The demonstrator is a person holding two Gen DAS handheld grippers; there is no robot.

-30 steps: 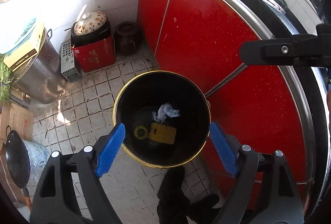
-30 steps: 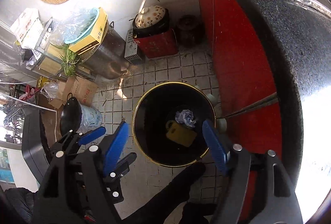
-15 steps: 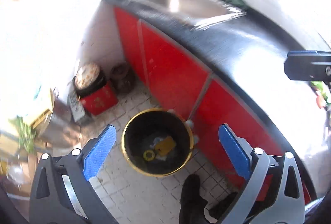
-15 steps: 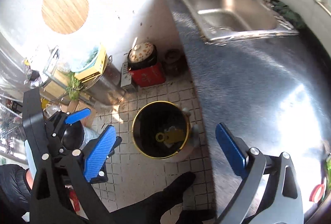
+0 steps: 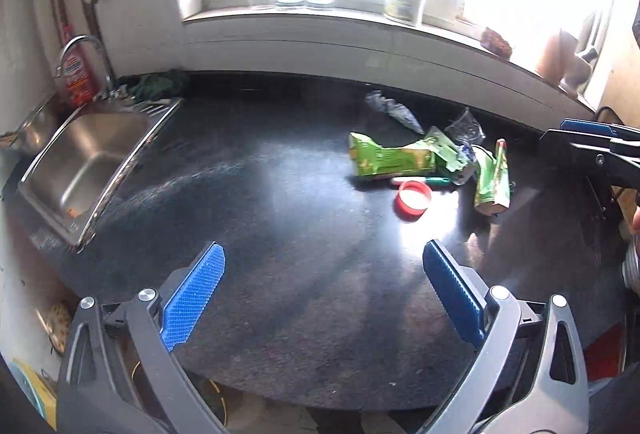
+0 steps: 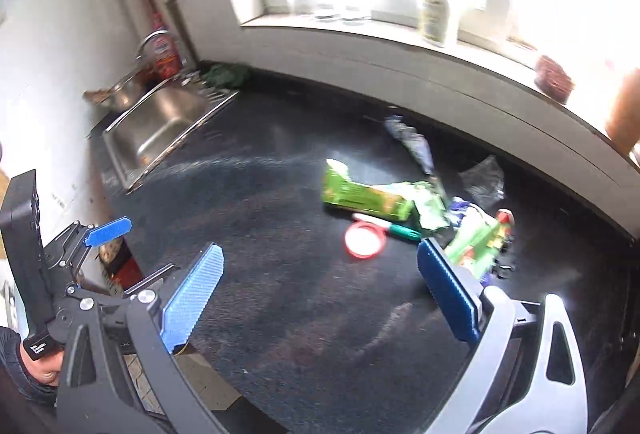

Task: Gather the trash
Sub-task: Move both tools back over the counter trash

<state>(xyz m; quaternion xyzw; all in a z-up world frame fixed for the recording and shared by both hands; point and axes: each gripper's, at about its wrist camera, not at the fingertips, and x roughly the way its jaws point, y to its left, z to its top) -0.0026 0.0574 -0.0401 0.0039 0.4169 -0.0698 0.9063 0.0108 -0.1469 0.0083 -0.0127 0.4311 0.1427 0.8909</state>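
Note:
Trash lies on the black countertop point(image 5: 280, 234): a torn green wrapper point(image 5: 392, 157) point(image 6: 364, 195), a red lid point(image 5: 413, 199) point(image 6: 365, 238), a second green packet point(image 5: 494, 177) point(image 6: 478, 240), a green pen point(image 5: 436, 181), a grey wrapper point(image 5: 394, 107) point(image 6: 414, 141) and clear plastic point(image 5: 466, 125) point(image 6: 482, 177). My left gripper point(image 5: 324, 298) hangs open and empty above the counter's front, well short of the trash. My right gripper point(image 6: 320, 298) is open and empty too; its right finger overlaps the second packet in its own view.
A steel sink point(image 5: 84, 153) point(image 6: 160, 125) with a tap and a red bottle point(image 5: 76, 73) sits at the counter's left end. A bottle point(image 6: 434, 13) and jars stand on the window sill. The other gripper shows at each view's edge.
Both grippers have risen from over the black bin on the floor and swung round to face the countertop. Their jaws have spread wider. The bin has dropped out of sight.

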